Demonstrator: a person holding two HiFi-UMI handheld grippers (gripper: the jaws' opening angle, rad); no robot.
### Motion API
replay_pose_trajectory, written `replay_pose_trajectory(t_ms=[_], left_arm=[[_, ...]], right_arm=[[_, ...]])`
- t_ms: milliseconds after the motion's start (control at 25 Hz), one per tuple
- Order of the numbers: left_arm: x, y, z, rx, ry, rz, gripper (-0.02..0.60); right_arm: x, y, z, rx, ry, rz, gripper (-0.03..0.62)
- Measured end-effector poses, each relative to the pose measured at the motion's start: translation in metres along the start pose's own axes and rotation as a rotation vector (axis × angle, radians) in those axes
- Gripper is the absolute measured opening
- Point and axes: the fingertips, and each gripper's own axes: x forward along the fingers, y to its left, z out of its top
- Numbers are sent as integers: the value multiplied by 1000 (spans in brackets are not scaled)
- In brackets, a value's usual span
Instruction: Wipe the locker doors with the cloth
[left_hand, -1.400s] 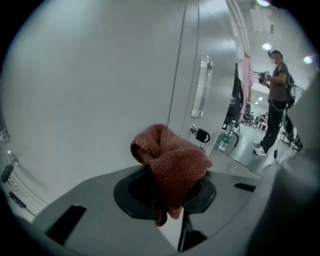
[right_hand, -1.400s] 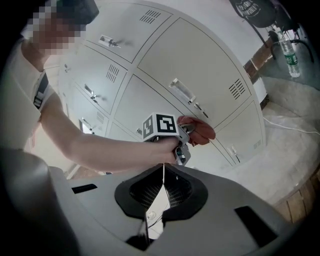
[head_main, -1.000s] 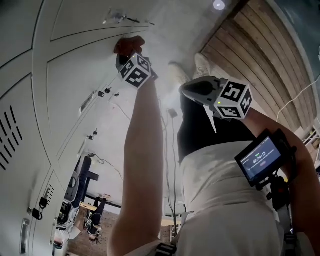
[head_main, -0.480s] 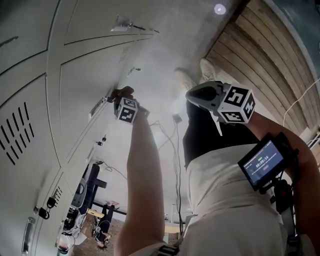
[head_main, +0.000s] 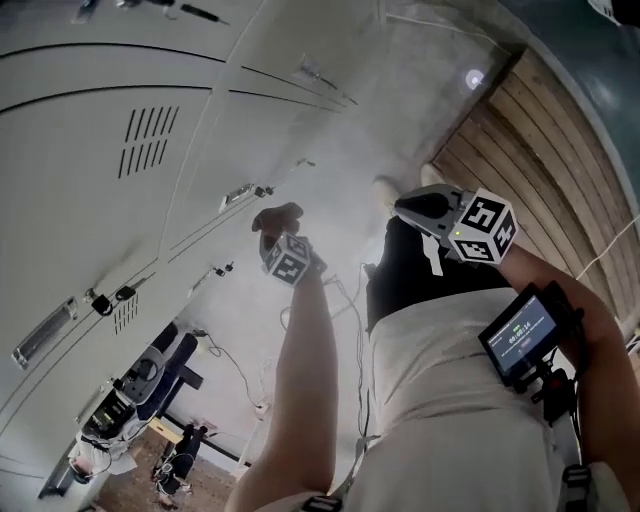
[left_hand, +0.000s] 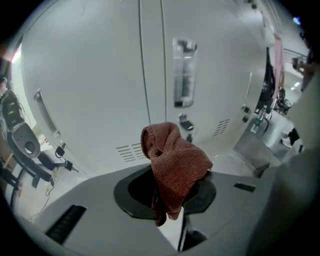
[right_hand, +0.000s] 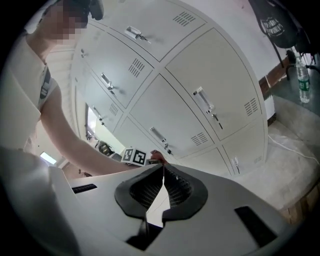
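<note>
A rust-red cloth (left_hand: 176, 164) is bunched between the jaws of my left gripper (left_hand: 172, 192), which is shut on it. It points at the grey locker doors (left_hand: 95, 75), just short of a metal handle (left_hand: 183, 75) and some vent slots. In the head view the cloth (head_main: 277, 216) sits at the tip of the left gripper (head_main: 280, 232), close to the locker doors (head_main: 120, 220); I cannot tell whether they touch. My right gripper (head_main: 405, 205) hangs apart over my body, shut and empty. Its own view shows the right gripper (right_hand: 162, 184) with the jaws pressed together.
Keys and handles stick out of several doors (head_main: 108, 297). Cables (head_main: 350, 300) lie on the concrete floor. A wooden wall (head_main: 540, 160) runs at the right. An exercise machine (head_main: 130, 390) stands down the row. A screen device (head_main: 522, 335) is strapped to my right forearm.
The left gripper has carried the cloth down the locker face, from a high door to a lower one. My head view has swung across the lockers. The right gripper has barely moved.
</note>
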Motion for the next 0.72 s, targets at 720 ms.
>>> replay_pose_trajectory(t_ms=[720], left_arm=[[-237, -104, 179, 113, -435, -534, 72]], right_arm=[[-62, 78, 175, -308, -213, 37, 18]])
